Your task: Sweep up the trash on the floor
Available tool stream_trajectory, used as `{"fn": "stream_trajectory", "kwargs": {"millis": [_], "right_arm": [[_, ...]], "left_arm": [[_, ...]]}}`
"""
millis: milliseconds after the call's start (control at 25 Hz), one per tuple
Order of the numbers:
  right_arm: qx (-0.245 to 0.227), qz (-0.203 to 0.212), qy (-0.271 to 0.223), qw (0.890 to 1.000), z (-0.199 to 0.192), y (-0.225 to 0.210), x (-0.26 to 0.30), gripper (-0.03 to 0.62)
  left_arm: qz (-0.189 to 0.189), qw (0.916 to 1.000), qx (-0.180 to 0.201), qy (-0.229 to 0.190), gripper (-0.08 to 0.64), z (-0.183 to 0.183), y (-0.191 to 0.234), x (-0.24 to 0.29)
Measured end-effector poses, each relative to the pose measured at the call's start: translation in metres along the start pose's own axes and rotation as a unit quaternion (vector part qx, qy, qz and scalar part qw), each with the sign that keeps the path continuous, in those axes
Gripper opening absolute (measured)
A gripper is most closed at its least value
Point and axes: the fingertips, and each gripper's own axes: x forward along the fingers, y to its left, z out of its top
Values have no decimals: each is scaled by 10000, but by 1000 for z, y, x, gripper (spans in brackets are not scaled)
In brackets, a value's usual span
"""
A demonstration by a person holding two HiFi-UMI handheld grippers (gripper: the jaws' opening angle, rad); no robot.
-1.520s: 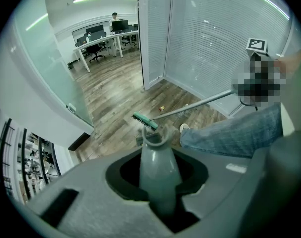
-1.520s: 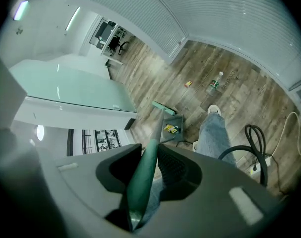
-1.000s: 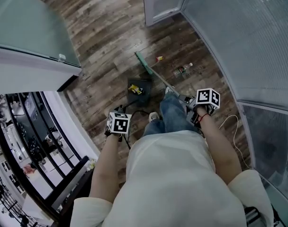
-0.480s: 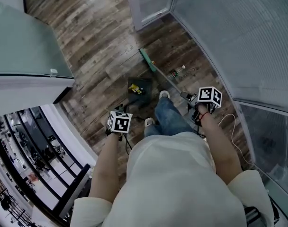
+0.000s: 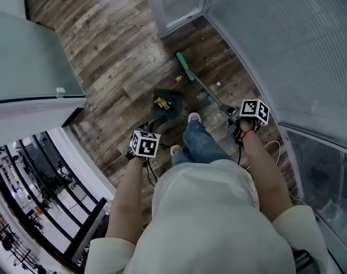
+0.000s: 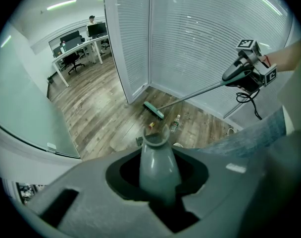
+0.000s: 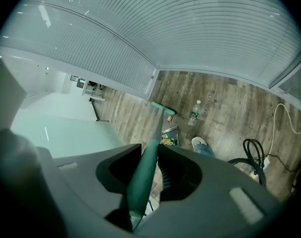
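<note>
Wood-plank floor (image 5: 122, 44) runs between glass partitions and walls of closed blinds. In the head view, the green broom head (image 5: 185, 66) lies at twelve o'clock of the person's feet. Its long handle slants back to the right claw (image 5: 239, 116) at three o'clock. The dark dustpan (image 5: 168, 108) stands on the floor just ahead of the feet with yellow trash (image 5: 161, 102) already in it. A small scrap (image 5: 178, 79) lies between pan and broom head. The left claw (image 5: 145, 132) hangs at eight o'clock.

In the left gripper view, the claw is closed tight round the grey dustpan handle (image 6: 158, 165), which fills the gap. Past it, at twelve o'clock, lie the scrap and a clear bottle (image 6: 175, 123), both near the bristles.

In the right gripper view, the claw is clamped on the green broom handle (image 7: 143, 177), with no gap either side. The broom head sits at twelve o'clock, the scrap just below it, and the bottle at one o'clock, apart from the pan.

The step in hand looks like gathering: some trash is panned, while the scrap and bottle are loose. The next move probably calls for drawing the bristles back toward six o'clock, behind the scrap. The pan's mouth needs to be held steady against the floor.
</note>
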Motion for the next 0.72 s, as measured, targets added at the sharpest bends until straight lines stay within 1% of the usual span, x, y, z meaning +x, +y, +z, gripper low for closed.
{"fn": "stream_trajectory", "kwargs": {"millis": [160,240,440,600,720], "right_arm": [[-45,-109,4,9999,26,-3,3,114],[-111,-181,15,9998,40,-4,5,114],[-438,-406,117,9981,73,-3,13,114],[-617,-553,159,9964,98,2,24,114],[-868,-707,205,9935,116,8,36,112]], "left_arm": [[-10,10000,-21,39,94,17,-4,6],[-11,10000,32,77,94,23,-7,9],[-6,9995,245,221,94,35,-14,18],[-16,9994,225,259,94,40,-12,19],[-30,9995,184,271,94,44,-8,20]]}}
